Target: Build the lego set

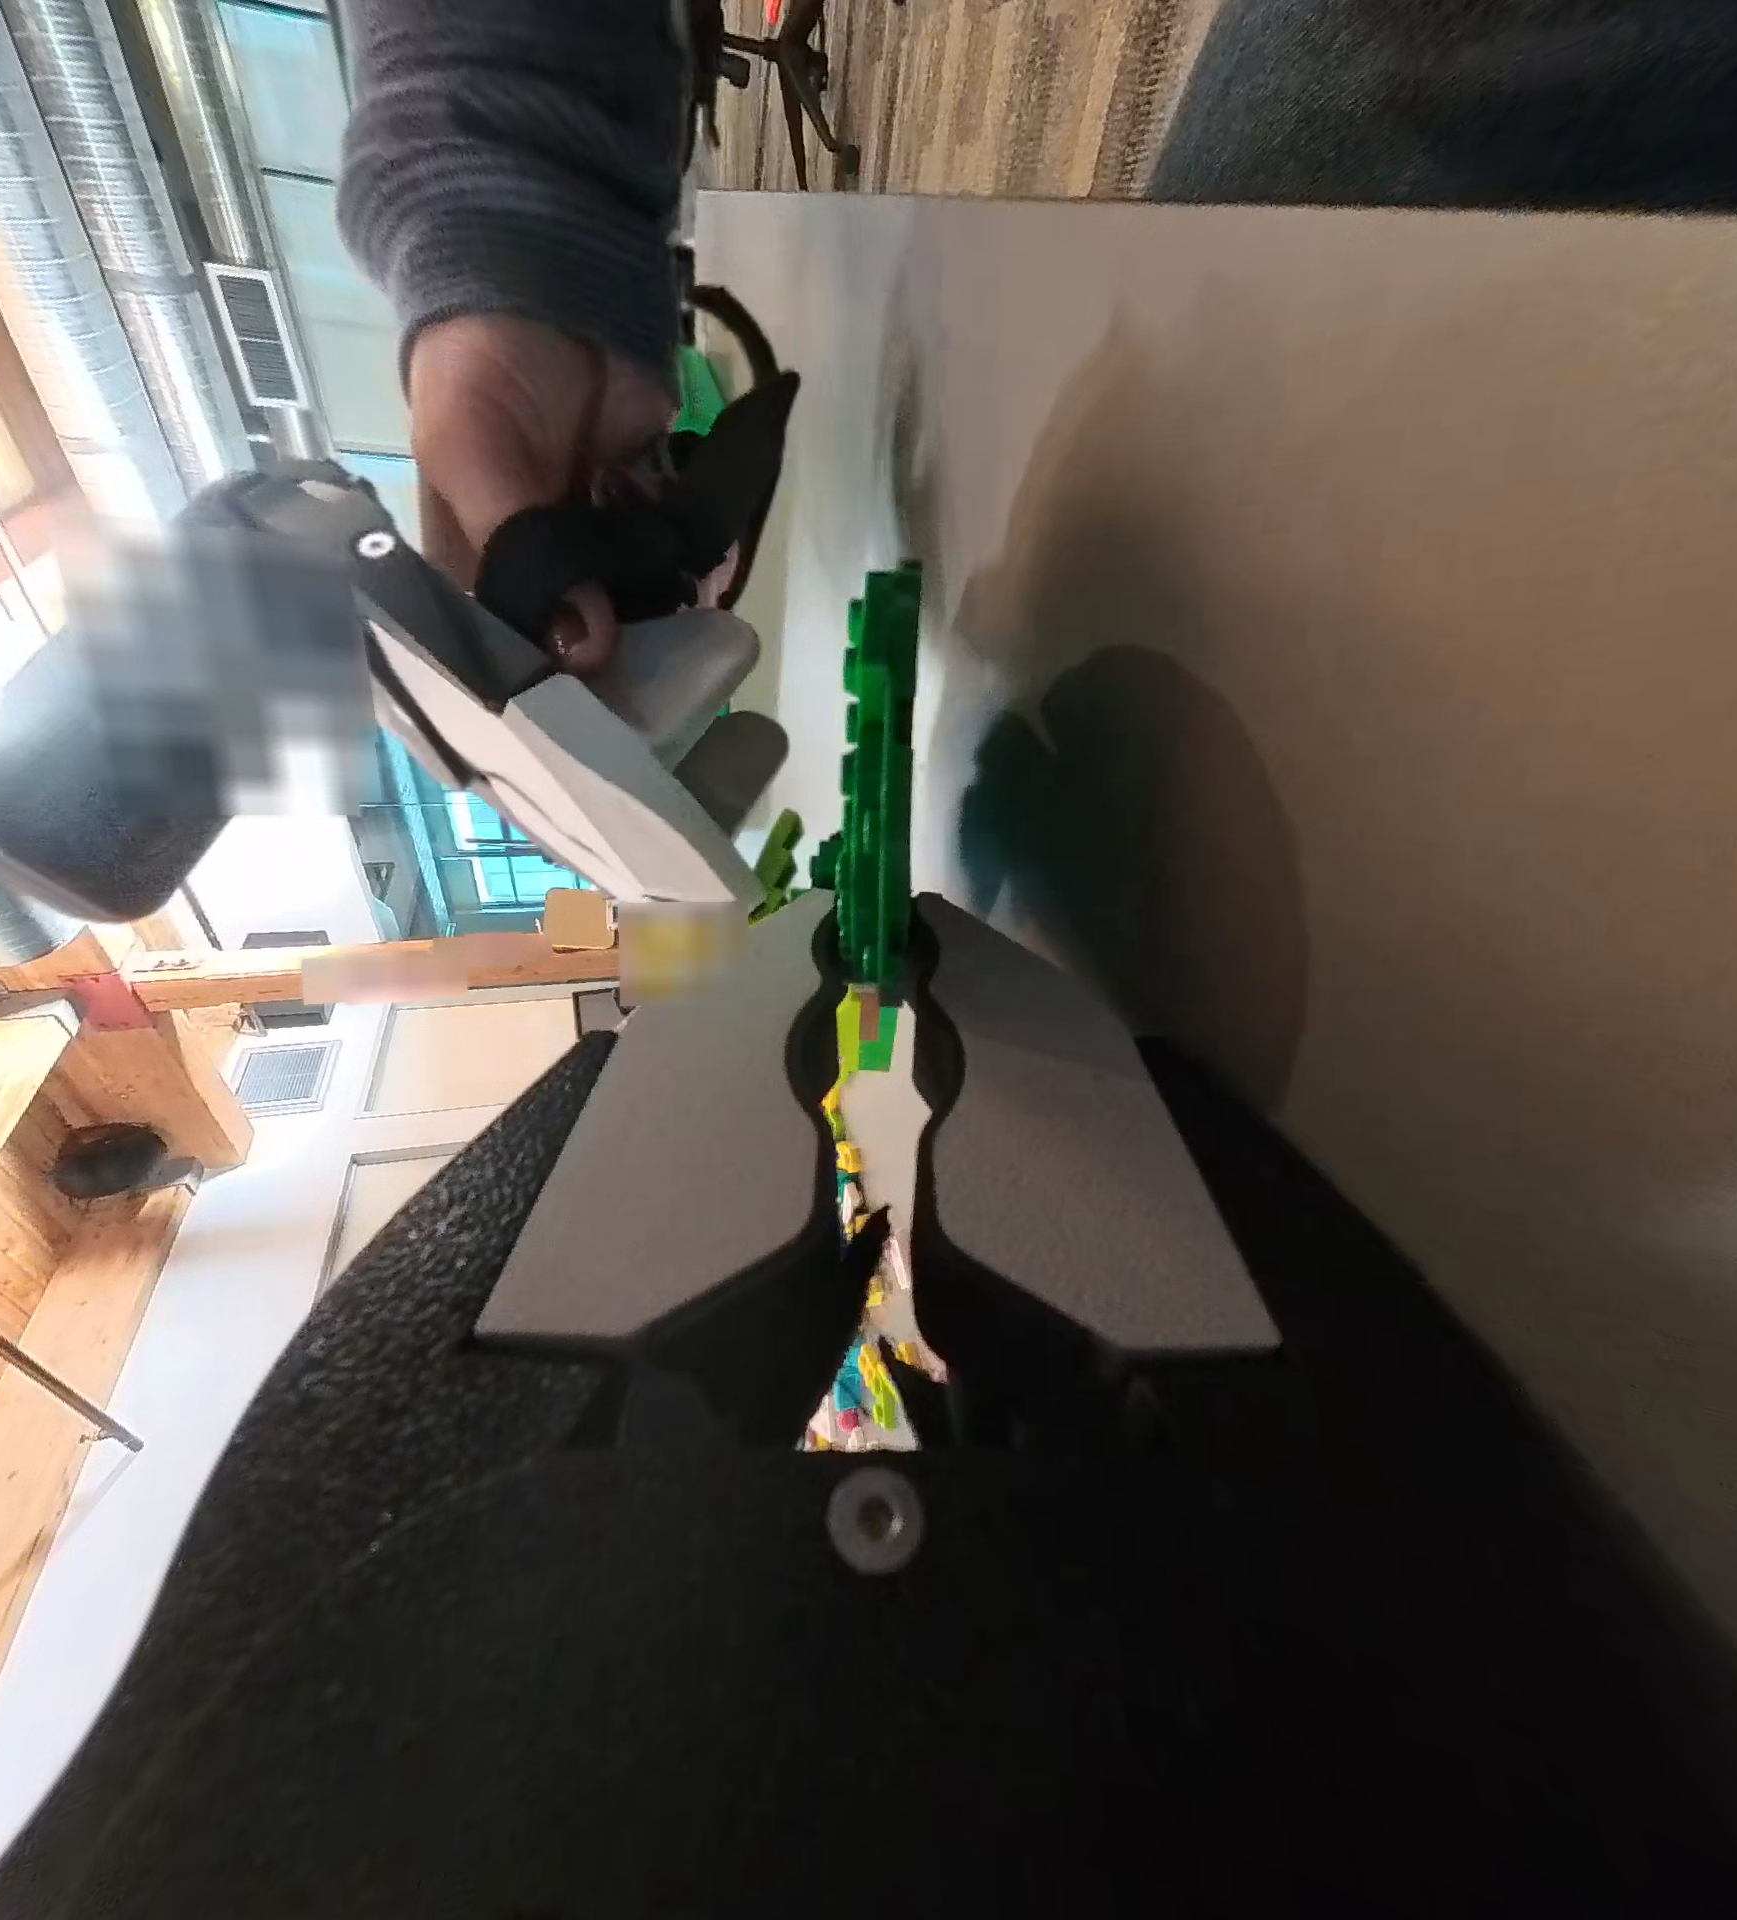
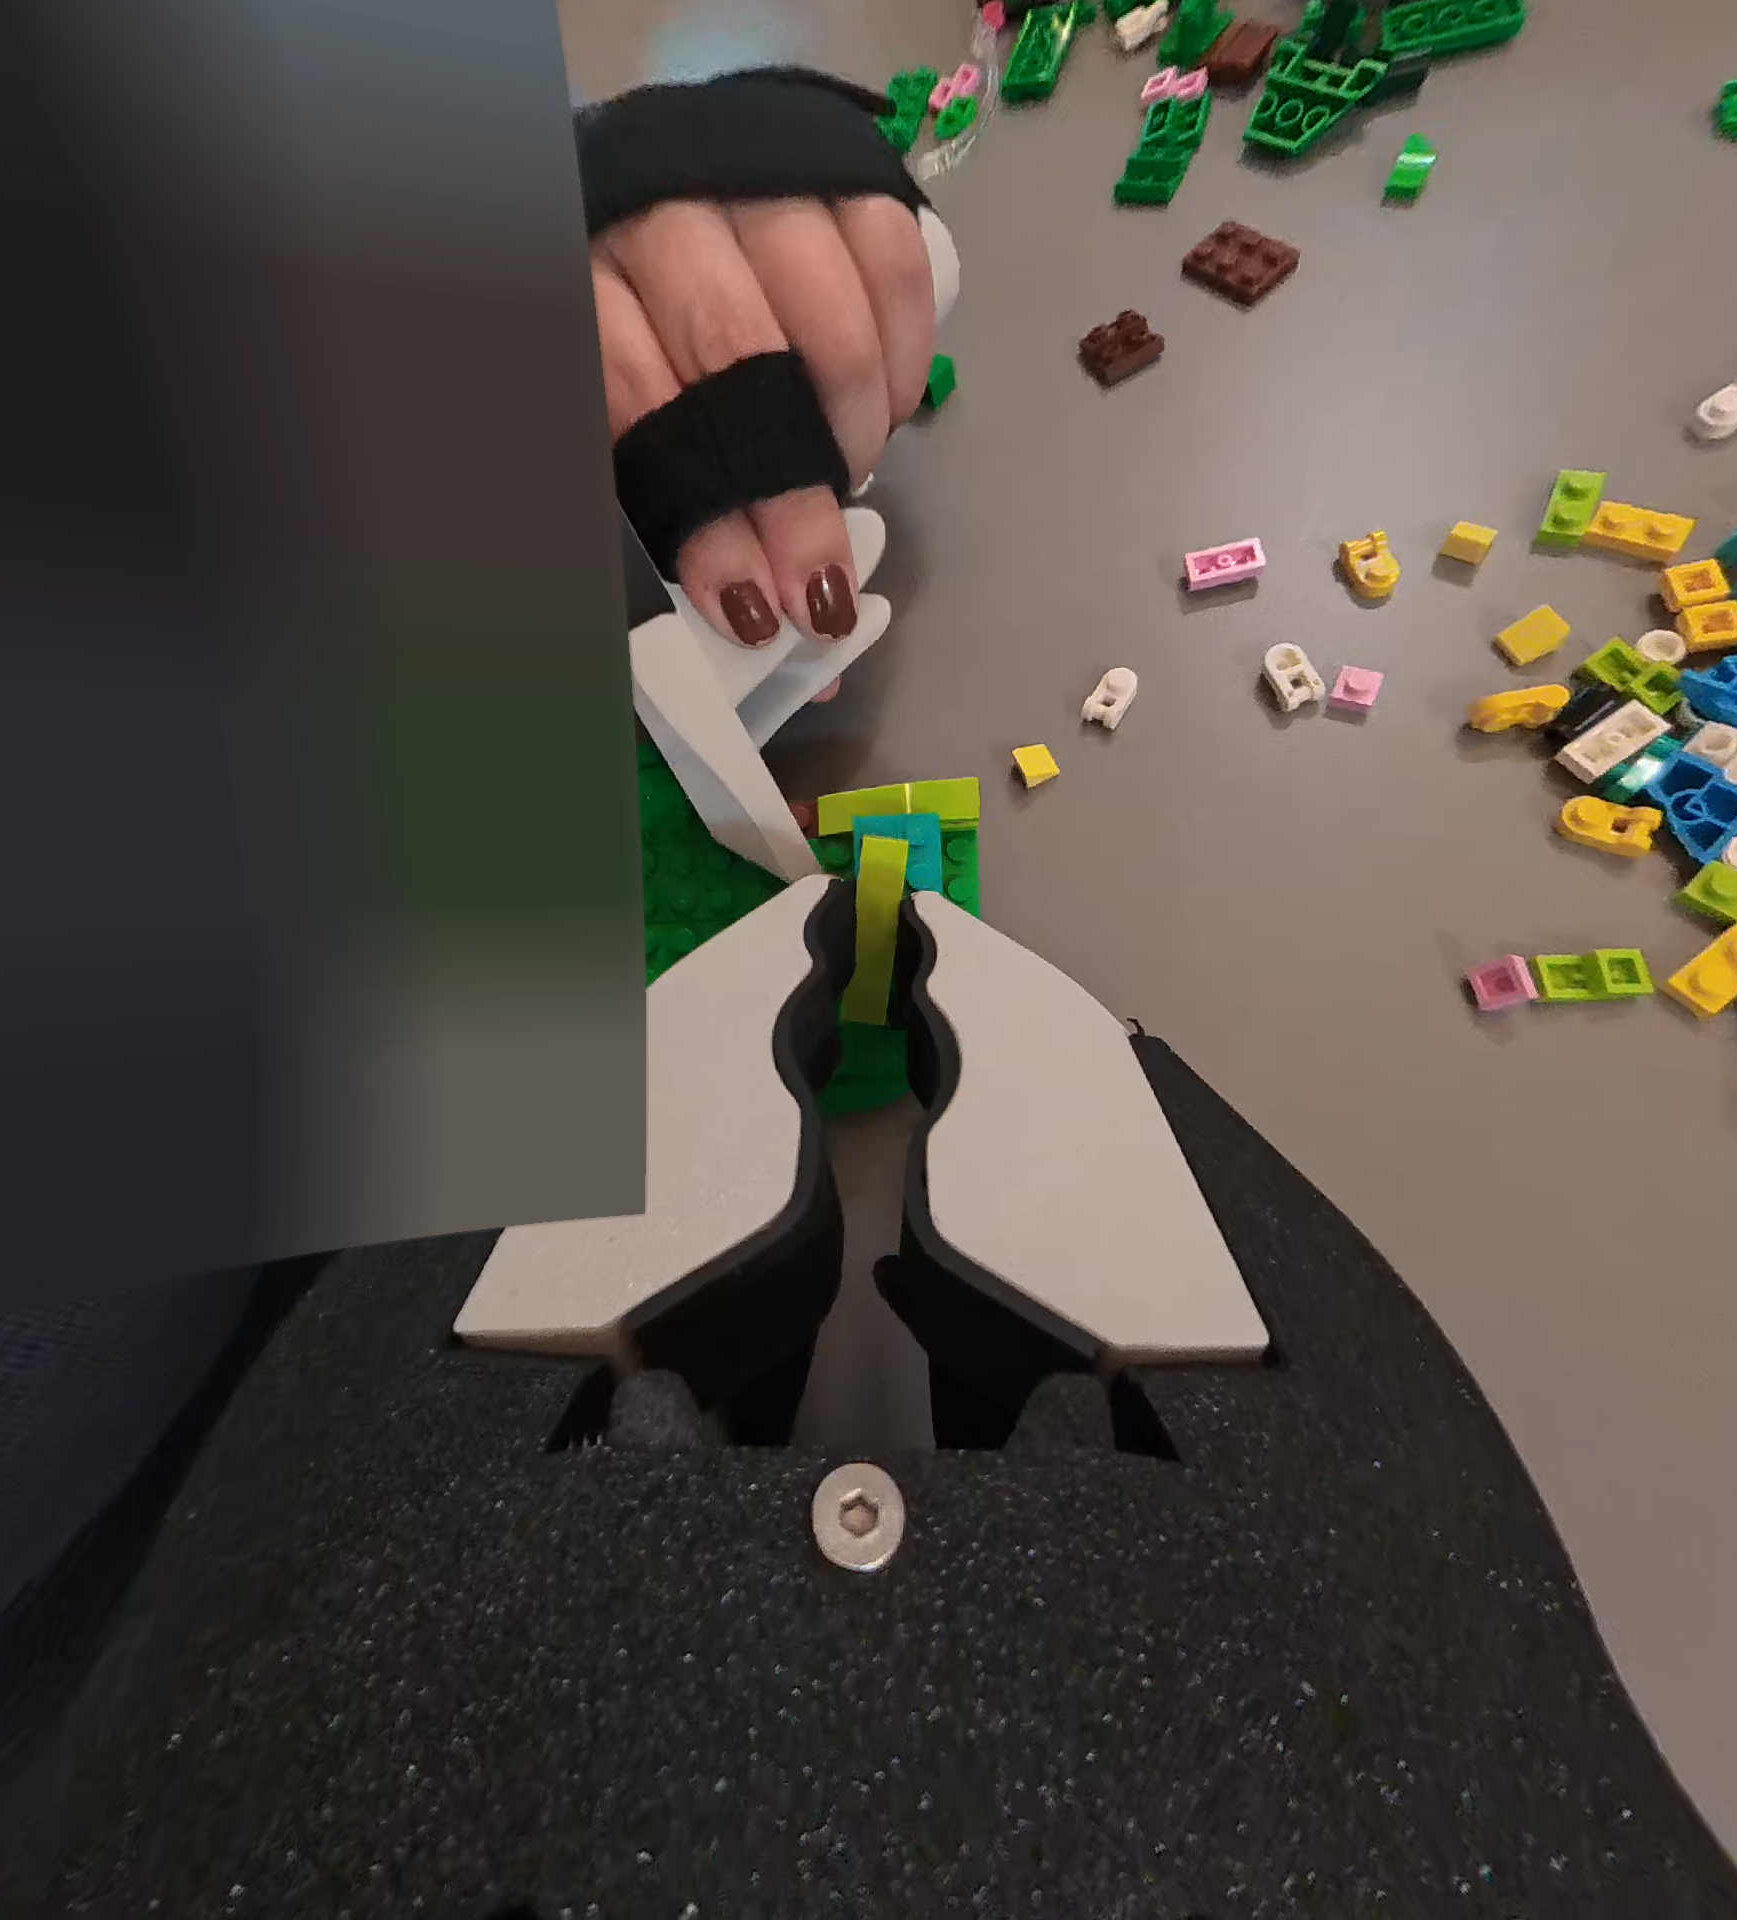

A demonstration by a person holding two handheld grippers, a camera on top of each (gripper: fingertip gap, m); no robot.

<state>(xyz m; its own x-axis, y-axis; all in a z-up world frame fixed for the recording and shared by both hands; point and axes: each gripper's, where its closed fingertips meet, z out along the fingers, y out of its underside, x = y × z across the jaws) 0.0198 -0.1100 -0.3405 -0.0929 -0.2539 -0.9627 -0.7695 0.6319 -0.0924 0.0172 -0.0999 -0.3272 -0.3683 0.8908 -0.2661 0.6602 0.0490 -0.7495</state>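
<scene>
My left gripper (image 1: 876, 940) is shut on the edge of a green Lego plate build (image 1: 879, 727), seen edge-on above the grey table (image 1: 1415, 468). In the right wrist view the same green plate (image 2: 698, 883) carries a teal brick (image 2: 916, 842) and lime tiles (image 2: 900, 800). One white finger (image 2: 729, 769) of the left gripper reaches onto it. My right gripper (image 2: 869, 914) is shut on a thin lime tile (image 2: 874, 966), held upright just above the teal brick. The right gripper's tip (image 1: 724, 888) also shows in the left wrist view, next to the build.
Loose bricks lie on the grey table (image 2: 1259, 1039): a mixed blue, yellow, white and pink pile (image 2: 1695, 748) at right, green pieces (image 2: 1311, 83) at the far edge, and two brown bricks (image 2: 1238, 260). A blurred patch hides the left side of the right wrist view. The tips of both grippers are at nearly the same place.
</scene>
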